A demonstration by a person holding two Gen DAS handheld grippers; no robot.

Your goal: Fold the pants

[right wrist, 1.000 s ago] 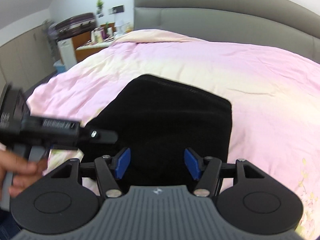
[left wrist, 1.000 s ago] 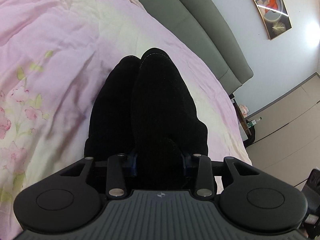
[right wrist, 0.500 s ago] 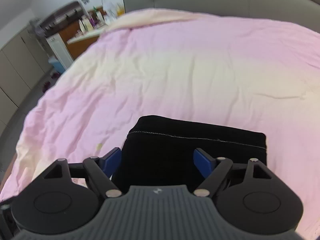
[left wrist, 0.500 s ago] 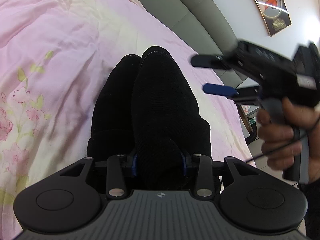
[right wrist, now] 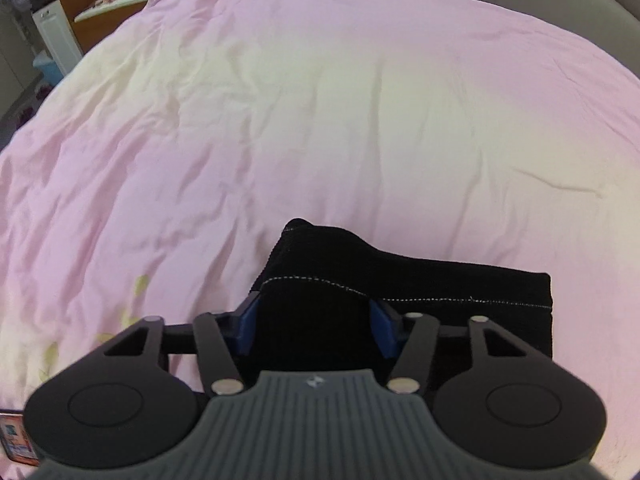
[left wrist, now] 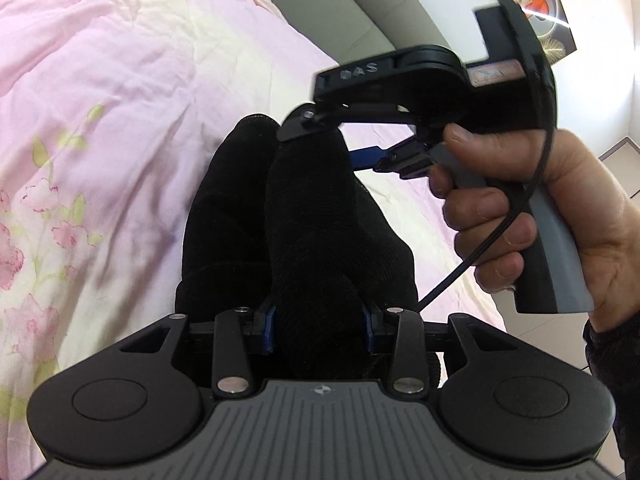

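So the black pants are lying folded up on the bed's pink floral duvet, stretching straight ahead from the left hand-held gripper. That one has its blue pads clamped on a bunched fold at the near end of the fabric. The right hand-held gripper is at the far end, coming in from the right with a hand wrapped around its handle. Its jaws are closing, and the stitched hem sits humped up between the blue pads, which look pressed into the cloth on both sides. Grey headboard is off beyond it.
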